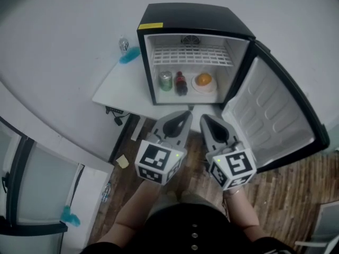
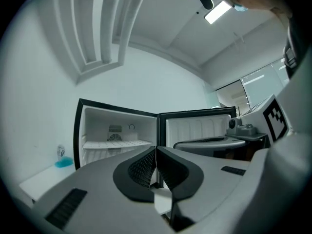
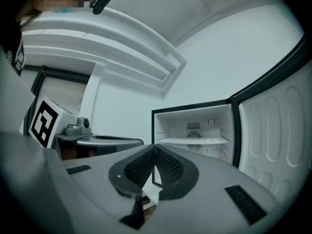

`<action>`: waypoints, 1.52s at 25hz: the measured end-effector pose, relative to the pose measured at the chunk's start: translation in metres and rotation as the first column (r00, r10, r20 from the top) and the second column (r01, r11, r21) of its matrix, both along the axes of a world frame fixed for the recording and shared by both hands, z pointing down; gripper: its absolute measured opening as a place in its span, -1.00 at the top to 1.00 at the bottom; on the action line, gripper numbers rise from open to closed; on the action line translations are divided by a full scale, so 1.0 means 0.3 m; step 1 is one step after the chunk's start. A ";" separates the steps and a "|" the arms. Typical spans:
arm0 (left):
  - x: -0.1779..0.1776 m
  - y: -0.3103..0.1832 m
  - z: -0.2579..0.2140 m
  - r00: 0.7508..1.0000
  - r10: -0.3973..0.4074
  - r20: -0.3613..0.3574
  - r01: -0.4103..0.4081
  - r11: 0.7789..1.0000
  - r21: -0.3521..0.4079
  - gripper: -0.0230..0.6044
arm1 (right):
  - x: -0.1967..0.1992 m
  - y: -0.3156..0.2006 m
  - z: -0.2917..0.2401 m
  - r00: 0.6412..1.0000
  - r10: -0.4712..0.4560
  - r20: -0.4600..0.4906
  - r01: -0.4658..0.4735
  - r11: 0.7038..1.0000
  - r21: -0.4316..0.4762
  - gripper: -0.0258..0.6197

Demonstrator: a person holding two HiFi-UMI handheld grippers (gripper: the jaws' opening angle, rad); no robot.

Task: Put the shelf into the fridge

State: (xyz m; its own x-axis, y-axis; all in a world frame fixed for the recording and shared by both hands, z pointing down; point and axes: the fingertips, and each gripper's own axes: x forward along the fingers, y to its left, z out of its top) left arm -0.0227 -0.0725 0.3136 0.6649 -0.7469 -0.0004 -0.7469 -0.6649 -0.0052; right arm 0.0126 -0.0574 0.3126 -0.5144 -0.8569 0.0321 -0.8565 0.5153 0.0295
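A small black fridge stands open on a low white table. The white wire shelf lies level in its upper part and shows too as the shelf and the shelf. Below it stand a green can, a dark bottle and an orange on a plate. My left gripper and right gripper hover side by side in front of the fridge, apart from it. Both point at the opening. The left gripper and right gripper are shut with nothing between the pads.
The fridge door swings wide open to the right. A water bottle and a blue cloth sit on the table left of the fridge. Cables hang at the table's edge, and a yellow note lies on the wooden floor.
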 end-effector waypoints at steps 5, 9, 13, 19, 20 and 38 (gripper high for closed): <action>0.025 0.001 0.011 0.999 -0.029 0.022 0.028 1.000 0.008 0.90 | 0.027 0.003 0.022 1.000 -0.007 0.000 0.007 1.000 -0.021 0.89; 0.052 0.004 0.035 1.000 -0.003 -0.020 0.002 0.999 -0.043 0.90 | 0.043 -0.003 0.021 0.998 -0.027 0.056 0.029 0.999 -0.032 0.88; 0.053 0.009 0.040 1.000 0.011 -0.011 -0.011 0.999 -0.047 0.90 | 0.032 -0.002 0.035 0.997 -0.047 0.059 0.050 0.998 -0.041 0.88; 0.065 0.030 0.056 1.000 0.020 -0.022 -0.022 0.997 -0.069 0.90 | 0.027 0.008 0.053 0.996 -0.052 0.069 0.055 0.997 -0.049 0.89; 0.066 0.032 0.057 1.000 0.018 -0.024 -0.020 0.997 -0.071 0.90 | 0.030 0.007 0.051 0.996 -0.048 0.073 0.052 0.998 -0.048 0.89; 0.060 0.023 0.094 0.999 0.030 0.034 -0.028 0.997 -0.067 0.90 | 0.042 -0.020 0.066 0.997 -0.033 0.076 0.036 0.998 -0.048 0.89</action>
